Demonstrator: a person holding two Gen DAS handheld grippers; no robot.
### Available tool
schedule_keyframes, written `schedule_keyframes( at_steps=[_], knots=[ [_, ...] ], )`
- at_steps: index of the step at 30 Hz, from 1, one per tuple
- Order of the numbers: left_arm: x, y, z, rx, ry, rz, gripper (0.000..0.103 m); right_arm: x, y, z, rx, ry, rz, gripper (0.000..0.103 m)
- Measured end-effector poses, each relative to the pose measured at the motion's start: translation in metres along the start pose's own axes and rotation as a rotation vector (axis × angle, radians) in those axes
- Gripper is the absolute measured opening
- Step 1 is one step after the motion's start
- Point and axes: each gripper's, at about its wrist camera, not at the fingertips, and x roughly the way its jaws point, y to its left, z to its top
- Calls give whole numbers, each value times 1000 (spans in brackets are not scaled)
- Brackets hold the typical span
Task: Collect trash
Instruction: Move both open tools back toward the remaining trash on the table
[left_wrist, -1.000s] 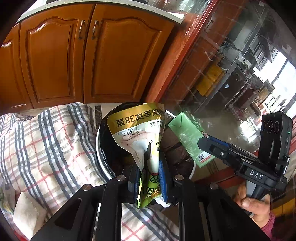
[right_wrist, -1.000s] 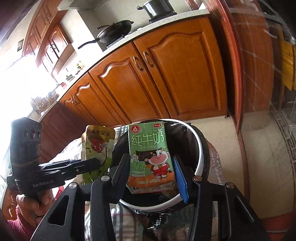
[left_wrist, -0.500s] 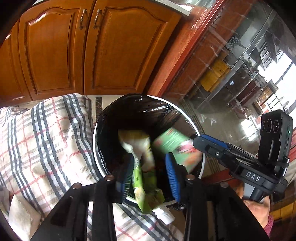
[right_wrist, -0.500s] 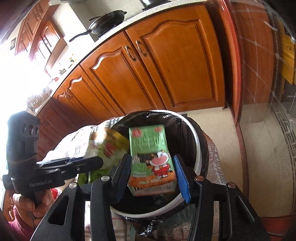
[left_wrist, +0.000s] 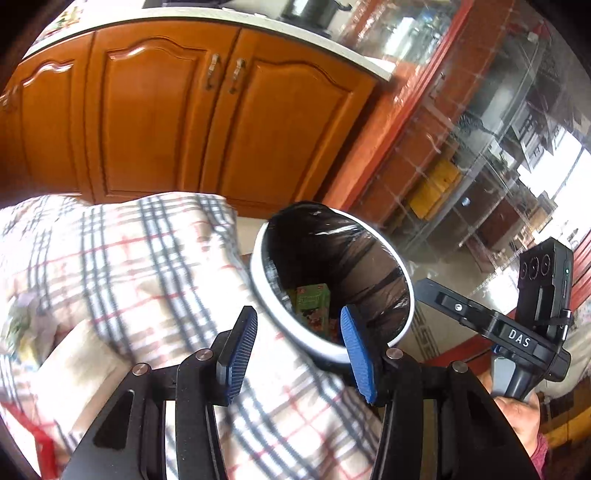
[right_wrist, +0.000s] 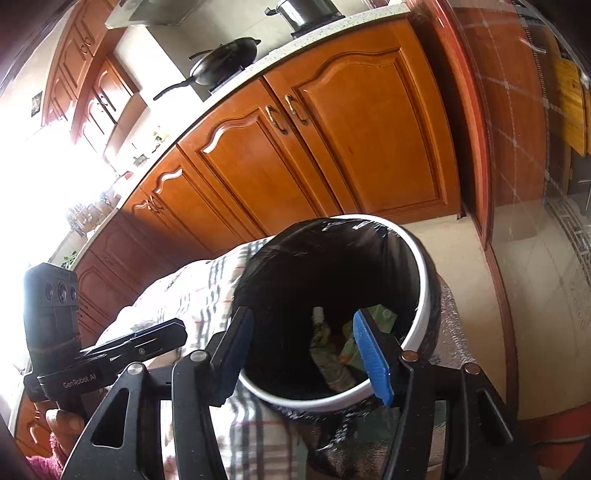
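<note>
I hold both grippers, left gripper (left_wrist: 298, 345) and right gripper (right_wrist: 308, 349), jaws wide apart, empty. Milk carton (left_wrist: 313, 301) and pouch (right_wrist: 327, 354) lie in the bin (right_wrist: 424, 291), 12 o'clock. Risk: a pad snagging the bin liner (right_wrist: 325, 413) as I withdraw

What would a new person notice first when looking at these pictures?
First, the white-rimmed trash bin with its black liner, at the centre of both views beside the plaid cloth. At its bottom lie a green milk carton and a crumpled pouch. In front, the left claw and the right claw are both open and empty, with orange wooden cabinets behind.
</note>
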Motion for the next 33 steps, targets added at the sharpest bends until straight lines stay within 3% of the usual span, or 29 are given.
schedule_keyframes(
  at_steps=[9, 17, 33],
  knots=[
    [-75, 37, -57, -98, -109, 99, 49, -10, 42, -35, 7, -52, 80, 74],
    [-131, 71, -98, -176, -140, 153, 50, 12, 83, -55, -28, 15, 145, 76],
    [-194, 120, -119, -260, -176, 215, 50, 54, 154, -84, -126, 128, 195, 76]
  ],
)
